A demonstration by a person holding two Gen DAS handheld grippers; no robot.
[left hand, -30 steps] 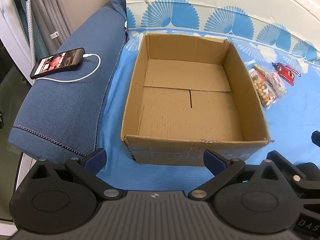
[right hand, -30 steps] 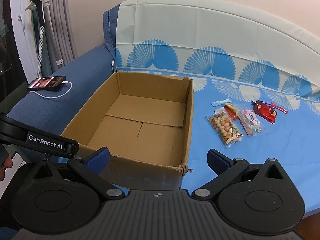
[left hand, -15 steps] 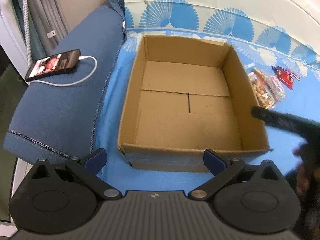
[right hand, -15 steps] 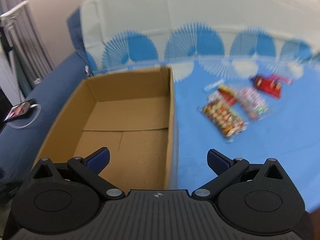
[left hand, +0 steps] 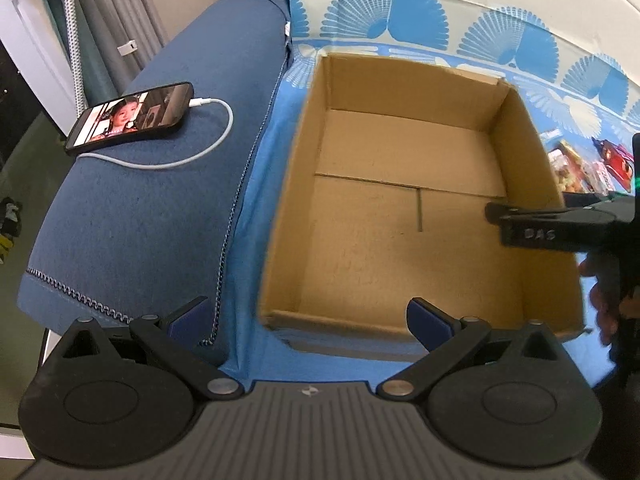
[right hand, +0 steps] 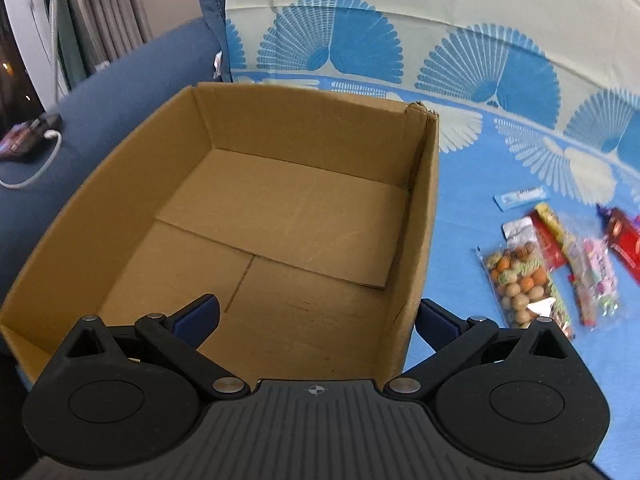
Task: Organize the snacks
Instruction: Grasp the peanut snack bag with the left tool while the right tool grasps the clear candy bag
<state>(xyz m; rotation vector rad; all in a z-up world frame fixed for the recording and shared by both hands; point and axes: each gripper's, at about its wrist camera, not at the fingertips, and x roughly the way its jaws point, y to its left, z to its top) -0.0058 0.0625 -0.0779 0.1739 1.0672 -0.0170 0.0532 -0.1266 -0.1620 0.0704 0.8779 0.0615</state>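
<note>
An open, empty cardboard box [left hand: 404,216] [right hand: 280,216] sits on a blue patterned sheet. Several snack packets lie to its right: a clear bag of round coated nuts [right hand: 520,284], a pink candy bag [right hand: 596,276], a red and yellow bar [right hand: 550,228], a red packet [right hand: 622,240], a small blue sachet [right hand: 520,197]. My left gripper [left hand: 308,316] is open, held before the box's near wall. My right gripper [right hand: 316,316] is open, straddling the box's right wall near its front corner. In the left wrist view the right gripper's body [left hand: 560,228] reaches over the box, a hand [left hand: 604,300] holding it.
A phone [left hand: 130,118] with a lit screen lies on the blue sofa armrest [left hand: 152,208], plugged into a white cable [left hand: 192,148]. Grey curtains [left hand: 112,12] hang at the back left. The sheet [right hand: 500,128] also covers the backrest.
My right gripper has moved forward and left, from in front of the box to over its right wall. The left gripper has drifted slightly left. Both stay open.
</note>
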